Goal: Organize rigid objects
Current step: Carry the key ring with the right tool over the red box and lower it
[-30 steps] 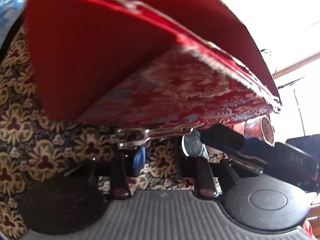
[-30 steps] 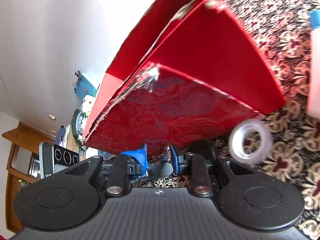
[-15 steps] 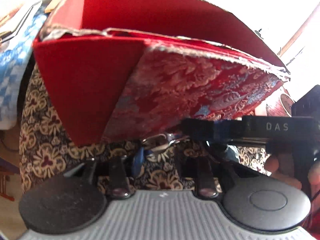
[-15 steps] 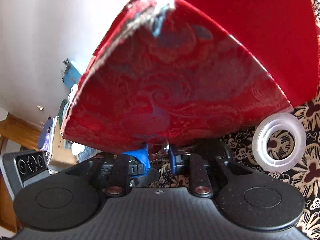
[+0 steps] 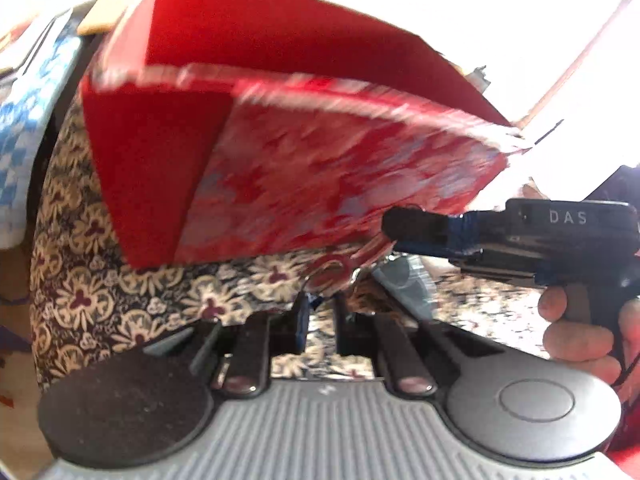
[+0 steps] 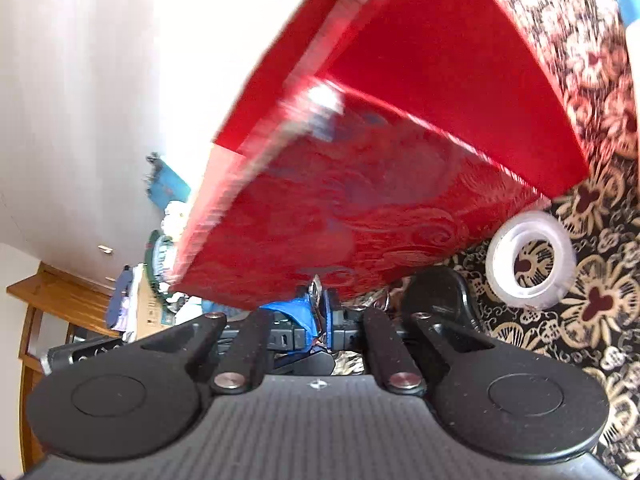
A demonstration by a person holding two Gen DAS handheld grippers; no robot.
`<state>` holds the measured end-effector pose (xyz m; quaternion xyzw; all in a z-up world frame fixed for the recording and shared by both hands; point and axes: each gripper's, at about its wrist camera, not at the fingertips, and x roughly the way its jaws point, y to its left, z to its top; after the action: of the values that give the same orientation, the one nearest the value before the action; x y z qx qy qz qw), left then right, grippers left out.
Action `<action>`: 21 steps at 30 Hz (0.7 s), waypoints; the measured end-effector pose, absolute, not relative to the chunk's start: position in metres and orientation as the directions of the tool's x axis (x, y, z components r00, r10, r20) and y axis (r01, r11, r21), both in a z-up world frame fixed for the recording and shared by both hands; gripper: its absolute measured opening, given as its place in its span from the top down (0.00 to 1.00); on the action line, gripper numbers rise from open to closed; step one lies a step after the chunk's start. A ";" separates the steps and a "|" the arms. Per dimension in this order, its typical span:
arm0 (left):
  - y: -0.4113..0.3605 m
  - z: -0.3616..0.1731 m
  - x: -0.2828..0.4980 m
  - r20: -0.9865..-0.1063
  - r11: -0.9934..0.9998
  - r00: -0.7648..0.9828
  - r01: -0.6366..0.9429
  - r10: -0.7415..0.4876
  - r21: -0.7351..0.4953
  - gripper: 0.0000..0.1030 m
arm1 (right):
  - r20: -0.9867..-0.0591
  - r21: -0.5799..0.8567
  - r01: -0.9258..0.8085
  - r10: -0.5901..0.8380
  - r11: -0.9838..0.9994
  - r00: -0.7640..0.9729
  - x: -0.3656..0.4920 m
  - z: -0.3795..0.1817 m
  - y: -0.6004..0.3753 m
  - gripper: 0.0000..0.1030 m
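The red box point(image 5: 304, 184) is in the middle of both views, tilted, with its brocade-covered face turned down toward the cameras and its plain red lid point(image 5: 280, 40) standing open behind it. It is above the flowered cloth point(image 5: 100, 280) of the table; whether some part of it still rests on the cloth, I cannot tell. A small metal clasp point(image 5: 332, 272) hangs at the low front edge of the box.

In the right wrist view, the right gripper point(image 6: 318, 308) has its jaws together on this clasp point(image 6: 316, 288), right under the brocade face point(image 6: 340, 220). In the left wrist view, the left gripper point(image 5: 320, 312) has narrow jaws just below the clasp, with a slim gap between its fingers where the cloth shows; the picture is blurred and I cannot see if the pads press on the metal, but the jaws stand closed as far as they go. The right tool comes in from the right side of this view, black, with the letters DAS, held by a hand point(image 5: 580, 328).

A roll of clear tape point(image 6: 530, 260) lies on the cloth just beside the right corner of the box. A blue and white checked fabric point(image 5: 20, 120) is at the far left edge.
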<state>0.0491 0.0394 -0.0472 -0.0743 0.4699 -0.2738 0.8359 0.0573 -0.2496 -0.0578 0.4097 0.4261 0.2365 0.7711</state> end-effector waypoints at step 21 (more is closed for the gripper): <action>0.010 0.055 0.123 -0.617 0.807 0.532 0.478 -0.580 -0.346 0.94 | -0.239 0.815 -0.254 0.702 0.520 0.671 0.098 0.031 -0.284 1.00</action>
<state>0.1225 0.0097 0.0554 -0.0676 0.3772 -0.3029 0.8726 0.0980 -0.2841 0.0313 0.3947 0.2837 0.2899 0.8244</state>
